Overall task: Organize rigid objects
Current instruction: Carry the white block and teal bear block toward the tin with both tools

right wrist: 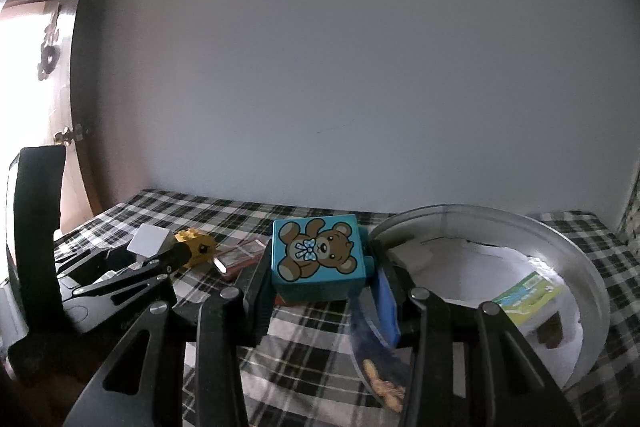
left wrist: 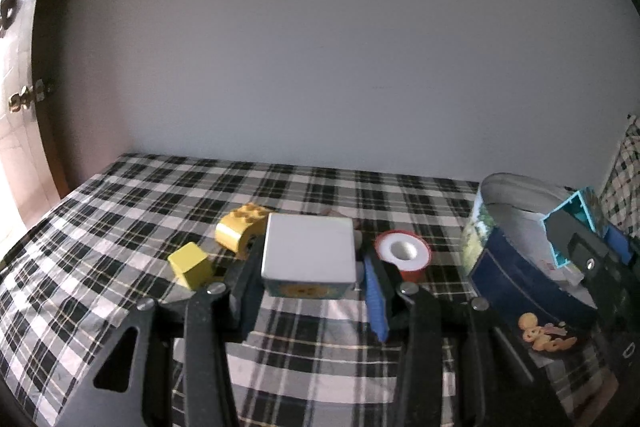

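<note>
Above checked tablecloth, my left gripper clamps the white-topped block; my right gripper clamps the teddy-bear block just beside the round tin.

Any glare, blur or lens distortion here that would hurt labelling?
Left wrist view: fisheye bends the checked tablecloth, corners vignette black, and the white box top looks sharp. Right wrist view: the doorway at left is blown out, and the teddy-bear block print reads clearly.
</note>
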